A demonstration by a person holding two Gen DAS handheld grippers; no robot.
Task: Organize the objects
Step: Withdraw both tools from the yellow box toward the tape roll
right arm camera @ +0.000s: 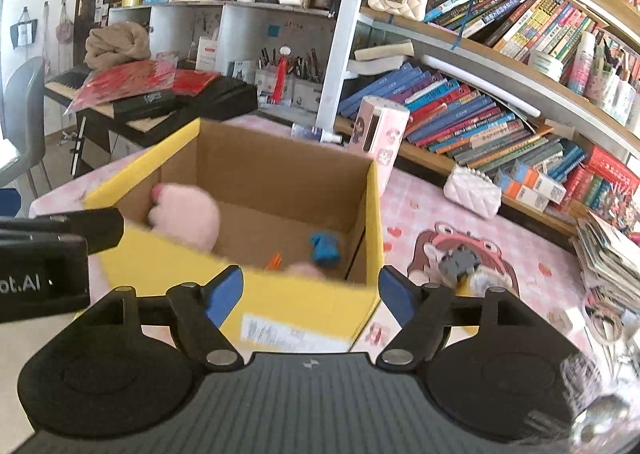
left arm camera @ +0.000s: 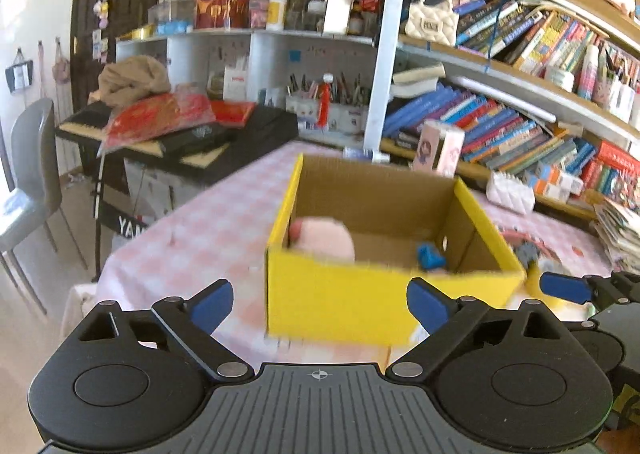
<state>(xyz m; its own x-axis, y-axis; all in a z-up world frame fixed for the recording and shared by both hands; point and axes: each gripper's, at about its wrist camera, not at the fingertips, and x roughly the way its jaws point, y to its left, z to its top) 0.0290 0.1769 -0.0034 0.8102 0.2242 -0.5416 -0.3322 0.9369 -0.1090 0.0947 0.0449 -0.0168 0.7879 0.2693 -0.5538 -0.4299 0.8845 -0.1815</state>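
Both grippers sit just short of the yellow box (left arm camera: 384, 294), and this reads as the gap between drop-offs: nothing is in either one. The left gripper (left arm camera: 320, 304) has its jaws spread wide, with only the box's near wall in view beyond them; the right gripper (right arm camera: 310, 294) has its jaws parted too, a little less wide, and empty as well. The box stands upright and open-topped on the worktop (left arm camera: 192, 238), which wears a pink checked cloth; bright yellow outside, plain brown card inside, with a printed label on the near wall at about 6 o'clock in the right wrist view. Inside it a pink plush toy (right arm camera: 186, 220) leans into the corner at 9 o'clock, a small blue piece (right arm camera: 325, 248) lies on the floor toward 3 o'clock, and something thin and orange (right arm camera: 274, 260) pokes up by the near wall; a second pink shape beside it is too blurred to name. Out on the cloth at 3 o'clock from the box, a small grey item (right arm camera: 460, 264) rests on a cartoon print, and it looks the likeliest pick. To my eye, the next move asks the right gripper to swing toward 3 o'clock, straddle that piece with the jaws open, then close and carry it over the box's rim.
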